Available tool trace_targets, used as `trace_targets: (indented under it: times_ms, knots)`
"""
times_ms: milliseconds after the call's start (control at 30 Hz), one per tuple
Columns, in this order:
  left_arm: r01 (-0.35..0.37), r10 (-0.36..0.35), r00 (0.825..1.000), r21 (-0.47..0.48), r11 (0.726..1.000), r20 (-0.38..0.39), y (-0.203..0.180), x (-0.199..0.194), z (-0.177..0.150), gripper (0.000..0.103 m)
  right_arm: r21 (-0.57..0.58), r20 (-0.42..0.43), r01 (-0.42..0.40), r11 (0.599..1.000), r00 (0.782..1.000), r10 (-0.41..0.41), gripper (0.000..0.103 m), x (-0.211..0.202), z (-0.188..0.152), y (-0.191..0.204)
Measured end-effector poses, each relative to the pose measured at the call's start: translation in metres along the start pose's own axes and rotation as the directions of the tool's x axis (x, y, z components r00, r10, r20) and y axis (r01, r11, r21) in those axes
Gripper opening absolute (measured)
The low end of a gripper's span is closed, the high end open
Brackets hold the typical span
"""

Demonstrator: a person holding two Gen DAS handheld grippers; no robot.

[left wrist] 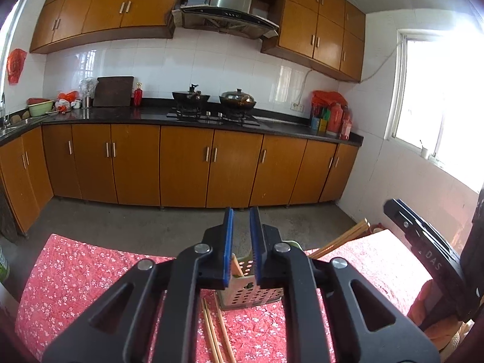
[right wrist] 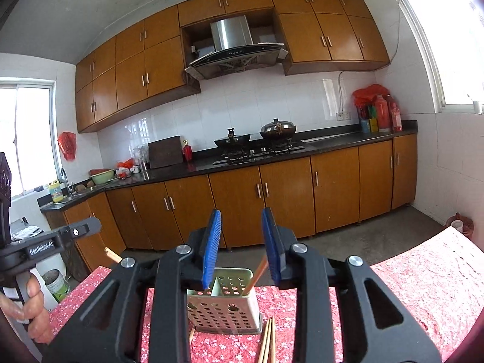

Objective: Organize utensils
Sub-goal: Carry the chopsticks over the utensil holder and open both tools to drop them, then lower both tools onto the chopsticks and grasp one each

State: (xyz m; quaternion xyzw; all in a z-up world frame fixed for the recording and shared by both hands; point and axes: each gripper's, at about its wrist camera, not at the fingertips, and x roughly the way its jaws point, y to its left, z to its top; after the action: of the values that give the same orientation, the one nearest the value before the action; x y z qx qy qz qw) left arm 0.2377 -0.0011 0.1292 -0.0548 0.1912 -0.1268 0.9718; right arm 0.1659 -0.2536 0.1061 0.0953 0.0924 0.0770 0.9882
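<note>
The holder (right wrist: 224,301) stands upright on the desk (right wrist: 423,278), directly ahead of both hand-held grippers. Chopsticks (right wrist: 267,340) lie loose on the cloth in front of it, and one chopstick (right wrist: 255,275) leans out of its right compartment. Cloth to the right of the holder is open. Bare floor (left wrist: 121,220) lies beyond the desk edge.

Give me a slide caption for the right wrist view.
Open right gripper above perforated metal holder with one chopstick in it; loose chopsticks on floral tablecloth.

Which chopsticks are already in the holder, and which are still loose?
In the right wrist view, one chopstick stands tilted inside the perforated metal holder. The chopsticks lying flat on the red tablecloth in front are loose.
</note>
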Motion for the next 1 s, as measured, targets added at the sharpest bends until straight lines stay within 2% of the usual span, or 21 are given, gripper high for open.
trace_targets:
  times_ms: [100,167,233,300,367,467,533,667,900,933,967,1000]
  knots:
    - [-0.024,0.025,0.999,-0.022,0.999,0.034,0.009,-0.025,-0.005,0.017,0.006,-0.015,0.015,1.000,1.000,-0.015,0.029,-0.019,-0.005,-0.006]
    - [-0.052,0.053,0.998,-0.030,0.998,0.036,0.016,-0.038,-0.014,0.019,-0.003,-0.057,0.034,0.999,0.998,-0.034,0.029,-0.027,-0.016,-0.011]
    - [-0.091,0.092,0.996,-0.027,0.995,0.018,0.025,-0.049,-0.030,0.020,-0.017,-0.135,0.064,0.998,0.989,-0.065,0.029,-0.031,-0.038,-0.018]
    - [-0.135,0.135,0.991,-0.020,0.991,-0.020,0.035,-0.052,-0.050,0.020,-0.025,-0.233,0.083,0.996,0.969,-0.086,0.029,-0.029,-0.064,-0.025]
    - [-0.159,0.158,0.985,-0.015,0.987,-0.073,0.046,-0.051,-0.077,0.020,-0.027,-0.333,0.100,0.995,0.937,-0.104,0.029,-0.023,-0.094,-0.032]
    - [-0.207,0.206,0.965,0.012,0.978,-0.160,0.061,-0.043,-0.118,0.020,0.011,-0.501,0.103,0.995,0.861,-0.084,0.026,-0.010,-0.144,-0.041]
    - [-0.211,0.209,0.953,0.014,0.977,-0.217,0.067,-0.037,-0.142,0.020,0.017,-0.557,0.094,0.995,0.827,-0.069,0.023,-0.002,-0.164,-0.039]
    - [-0.194,0.180,0.934,-0.017,0.981,-0.310,0.071,-0.025,-0.175,0.020,0.002,-0.609,0.088,0.996,0.790,-0.068,0.023,0.017,-0.187,-0.031]
    - [-0.143,0.109,0.920,-0.061,0.988,-0.376,0.066,-0.010,-0.195,0.020,-0.042,-0.665,0.088,0.995,0.741,-0.094,0.022,0.041,-0.206,-0.023]
    - [-0.133,0.099,0.919,-0.065,0.989,-0.382,0.064,-0.008,-0.196,0.020,-0.050,-0.657,0.091,0.995,0.747,-0.101,0.019,0.039,-0.208,-0.027]
    - [-0.121,0.085,0.917,-0.069,0.990,-0.390,0.062,-0.006,-0.199,0.020,-0.060,-0.657,0.097,0.993,0.745,-0.112,0.009,0.039,-0.209,-0.028]
    - [-0.112,0.075,0.915,-0.070,0.991,-0.397,0.059,-0.002,-0.201,0.020,-0.063,-0.653,0.107,0.992,0.747,-0.122,0.008,0.038,-0.208,-0.031]
